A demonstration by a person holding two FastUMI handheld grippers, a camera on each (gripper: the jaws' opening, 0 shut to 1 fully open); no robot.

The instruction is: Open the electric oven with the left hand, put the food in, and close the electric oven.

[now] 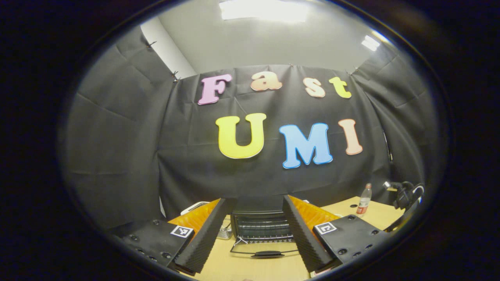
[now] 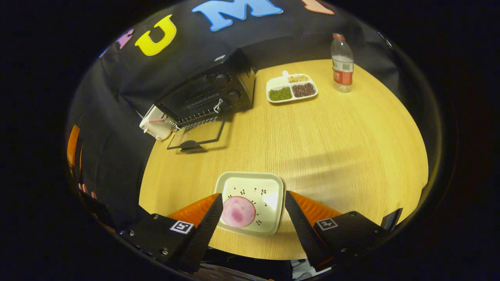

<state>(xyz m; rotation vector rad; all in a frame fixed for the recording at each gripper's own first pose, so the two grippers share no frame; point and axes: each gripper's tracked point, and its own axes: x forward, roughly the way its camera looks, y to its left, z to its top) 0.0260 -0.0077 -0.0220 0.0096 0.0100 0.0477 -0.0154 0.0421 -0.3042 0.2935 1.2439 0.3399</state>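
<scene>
At the far left of the surface (image 2: 336, 132) in the right gripper view, the oven (image 2: 207, 95) stands against the booth wall with its glass door (image 2: 197, 134) already dropped flat toward the viewer, the dark handle at the door's near edge. A small white box sits against the oven's left side. To the right of the oven lie a divided tray (image 2: 292, 88) of beans and, farther right, a water bottle (image 2: 342, 62).

Nearer the viewer, the right tool (image 2: 252, 218) hovers with its fingers spread wide and empty over a white plate (image 2: 269, 191) carrying a round pink slice of food (image 2: 238, 211), which lies just inside the left finger. From here the oven mouth lies ahead and to the left, well apart from the plate, so the right tool is plainly the closer one to the food.

In the left gripper view, the left tool (image 1: 254, 230) points straight at the open oven (image 1: 261, 225), its fingers likewise parted and holding nothing, the lowered door (image 1: 265, 249) between them. The likely next step is grasping the food.
</scene>
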